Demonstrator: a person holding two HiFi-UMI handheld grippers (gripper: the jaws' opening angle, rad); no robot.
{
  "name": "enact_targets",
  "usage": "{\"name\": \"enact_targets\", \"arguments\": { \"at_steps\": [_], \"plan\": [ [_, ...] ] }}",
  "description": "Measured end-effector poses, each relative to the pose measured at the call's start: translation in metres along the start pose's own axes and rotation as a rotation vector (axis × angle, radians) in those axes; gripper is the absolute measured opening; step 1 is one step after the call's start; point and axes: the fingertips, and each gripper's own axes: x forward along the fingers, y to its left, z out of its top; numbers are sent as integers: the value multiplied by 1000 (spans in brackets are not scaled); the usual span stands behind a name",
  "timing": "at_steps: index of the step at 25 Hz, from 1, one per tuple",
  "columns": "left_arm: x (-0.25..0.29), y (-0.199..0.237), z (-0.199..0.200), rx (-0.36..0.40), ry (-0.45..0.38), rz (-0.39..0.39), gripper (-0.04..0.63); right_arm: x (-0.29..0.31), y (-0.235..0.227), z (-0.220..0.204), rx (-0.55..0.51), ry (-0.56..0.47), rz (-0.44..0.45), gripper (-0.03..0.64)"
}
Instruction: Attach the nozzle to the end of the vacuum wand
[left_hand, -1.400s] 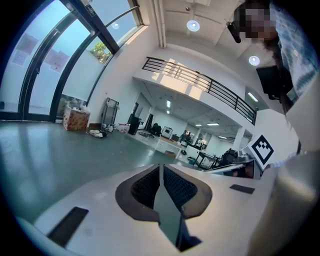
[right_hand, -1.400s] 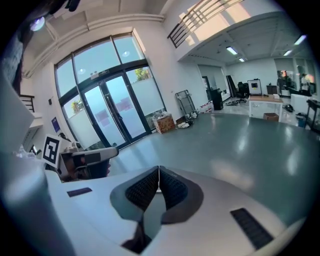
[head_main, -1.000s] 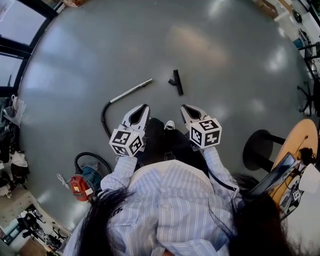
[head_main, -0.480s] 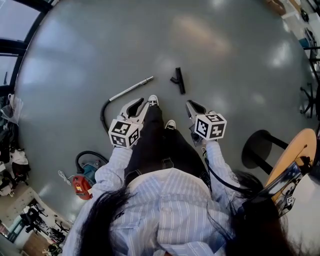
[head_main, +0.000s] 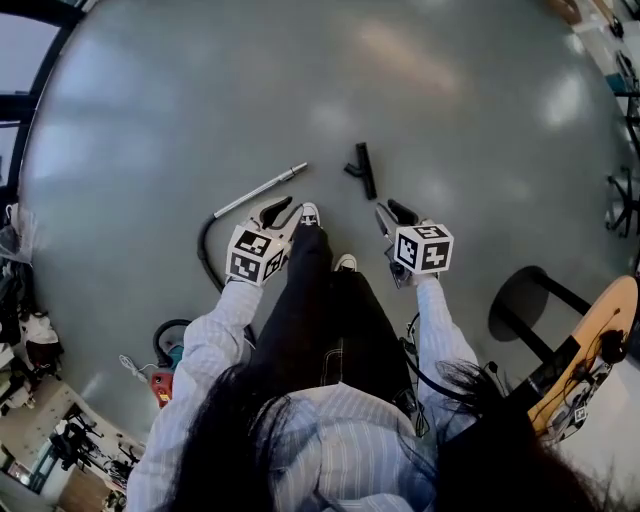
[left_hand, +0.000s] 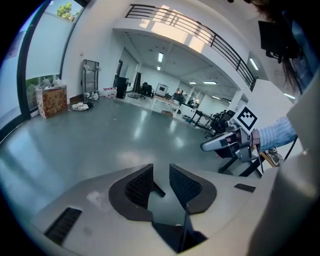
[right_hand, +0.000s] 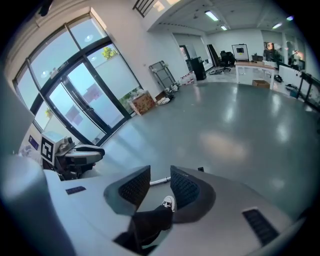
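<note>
on the floor, wand (head_main: 258, 190) points toward nozzle (head_main: 364, 172); left hand-held gripper (head_main: 281, 207) and right hand-held gripper (head_main: 392, 211) opening, empty.

L gripper (head_main: 278, 208) & R gripper (head_main: 392, 214) now lower, jaws opening

this is a big open-plan office or lab hall, a workplace rather than a home. a wide, glossy grey floor (left_hand: 100, 135) runs the length of it under long ceiling strip lights (left_hand: 160, 56) and a railed mezzanine (left_hand: 200, 30). tall glass doors (right_hand: 85, 95) line one side, with a cardboard box (right_hand: 143, 102) and a metal rack (right_hand: 162, 72) standing near them. at the far end are white desks (right_hand: 255, 70) with a monitor (right_hand: 240, 51). close by, a black stool (head_main: 520, 305) sits beside a round wooden table (head_main: 598, 318).
</note>
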Motion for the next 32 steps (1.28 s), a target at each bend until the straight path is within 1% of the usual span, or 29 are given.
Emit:
{"name": "enact_targets", "arguments": {
  "at_steps": [3, 8, 11, 15, 19, 23, 26, 28, 30, 32],
  "plan": [
    [32, 25, -28, 30, 33, -28, 85, 44, -23, -12, 0, 7, -32, 133],
    [105, 73, -87, 1, 58, -21, 95, 113, -76, -47, -1, 3, -54, 185],
    [143, 104, -125, 37, 91, -10, 99, 153, -109, -71, -11, 2, -84, 205],
    [190, 141, -180, 65, 126, 2, 108, 208, -156, -111, -52, 17, -122, 224],
    [231, 178, -234, 136, 179, 15, 125, 258, -202, -152, -61, 28, -152, 238],
    [277, 218, -288, 179, 216, 48, 157, 319, -241, -193, -126, 59, -155, 253],
    [299, 244, -325, 204, 260, 49, 191, 358, -263, -211, -175, 77, -175, 258],
    [315, 260, -349, 243, 290, 48, 202, 384, -281, -221, -191, 76, -192, 261],
    [336, 278, -376, 284, 318, 61, 207, 413, -304, -235, -216, 85, -209, 261],
    [353, 294, -399, 309, 340, 83, 212, 435, -322, -249, -252, 105, -219, 261]
  ]
}}
